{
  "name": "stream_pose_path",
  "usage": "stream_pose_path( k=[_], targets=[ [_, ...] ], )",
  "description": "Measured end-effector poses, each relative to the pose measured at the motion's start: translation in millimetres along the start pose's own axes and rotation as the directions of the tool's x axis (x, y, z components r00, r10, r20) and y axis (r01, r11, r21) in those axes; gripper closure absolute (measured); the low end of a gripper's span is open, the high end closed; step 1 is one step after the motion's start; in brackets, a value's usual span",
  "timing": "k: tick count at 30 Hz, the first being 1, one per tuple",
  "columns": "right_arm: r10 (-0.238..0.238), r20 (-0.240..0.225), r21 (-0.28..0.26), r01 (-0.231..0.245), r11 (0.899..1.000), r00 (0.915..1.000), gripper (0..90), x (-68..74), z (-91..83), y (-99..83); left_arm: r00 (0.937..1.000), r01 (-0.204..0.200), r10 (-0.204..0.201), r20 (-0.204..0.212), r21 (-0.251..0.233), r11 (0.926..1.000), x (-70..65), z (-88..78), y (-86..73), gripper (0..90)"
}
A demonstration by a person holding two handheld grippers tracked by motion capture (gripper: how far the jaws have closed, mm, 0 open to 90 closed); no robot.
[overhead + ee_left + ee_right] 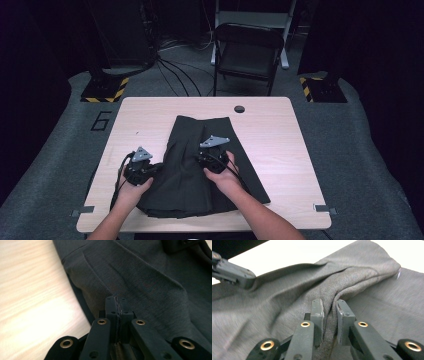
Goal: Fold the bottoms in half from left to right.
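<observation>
A dark grey garment (pixel 185 180) lies spread on the light wooden table (pixel 280 145), its far end narrower than its near end. My left gripper (pixel 156 168) sits at the garment's left edge, shut on a thin fold of the cloth (pixel 150 285), with its jaws (pixel 117 302) pressed together on that fold. My right gripper (pixel 201 159) rests on the middle of the garment. A raised ridge of cloth (pixel 274 302) runs up between its jaws (pixel 329 307), which pinch it. The left gripper (pixel 234 272) also appears at the upper left of the right gripper view.
A black folding chair (pixel 247 50) stands beyond the far edge of the table. A round cable hole (pixel 239 109) sits near that edge. Yellow-and-black striped stand bases (pixel 105 90) (pixel 320 87) and loose cables (pixel 175 75) lie on the floor behind.
</observation>
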State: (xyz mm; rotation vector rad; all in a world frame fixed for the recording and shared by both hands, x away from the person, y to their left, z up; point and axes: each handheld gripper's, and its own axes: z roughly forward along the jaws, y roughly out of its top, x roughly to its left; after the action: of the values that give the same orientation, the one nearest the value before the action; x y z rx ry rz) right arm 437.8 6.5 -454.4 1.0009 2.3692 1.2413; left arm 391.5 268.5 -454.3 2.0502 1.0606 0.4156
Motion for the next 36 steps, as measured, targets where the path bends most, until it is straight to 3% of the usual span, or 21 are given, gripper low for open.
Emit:
stream_pose_path(
  k=[7, 11, 20, 25, 29, 36],
  targets=[
    [0.017, 0.01, -0.06, -0.016, 0.998, 0.9998, 78.4, -9.9, -23.5, 18.8, 0.9988, -0.005, 0.007, 0.049, -0.055, 0.9985, -8.2, -5.8, 27.3, 89.0],
    [0.013, 0.019, -0.068, -0.011, 0.998, 0.9997, 78.2, -16.7, -37.3, 29.1, 0.9969, -0.014, 0.02, 0.076, -0.08, 0.9967, -15.7, -5.8, 40.5, 89.0],
    [0.013, 0.047, -0.067, -0.009, 0.998, 0.9988, 77.8, -35.9, -71.9, 43.5, 0.9886, -0.039, 0.055, 0.14, -0.111, 0.9931, -43.8, 11.1, 62.1, 88.9],
    [0.07, 0.075, -0.045, -0.067, 0.997, 0.9947, 77.6, -61.4, -83.1, 30.8, 0.9815, -0.068, 0.083, 0.172, -0.092, 0.9935, -60.5, 28.1, 66.6, 88.9],
    [0.126, 0.097, -0.013, -0.126, 0.992, 0.9872, 77.7, -80.2, -85.4, 11.3, 0.9777, -0.058, 0.074, 0.197, -0.086, 0.9946, -70.4, 43.8, 67.2, 88.9],
    [0.158, 0.147, 0.041, -0.166, 0.985, 0.9765, 78.6, -100.5, -84.9, -24.6, 0.977, -0.062, 0.071, 0.201, -0.047, 0.9969, -78.5, 65.4, 58.9, 88.8]
  ],
)
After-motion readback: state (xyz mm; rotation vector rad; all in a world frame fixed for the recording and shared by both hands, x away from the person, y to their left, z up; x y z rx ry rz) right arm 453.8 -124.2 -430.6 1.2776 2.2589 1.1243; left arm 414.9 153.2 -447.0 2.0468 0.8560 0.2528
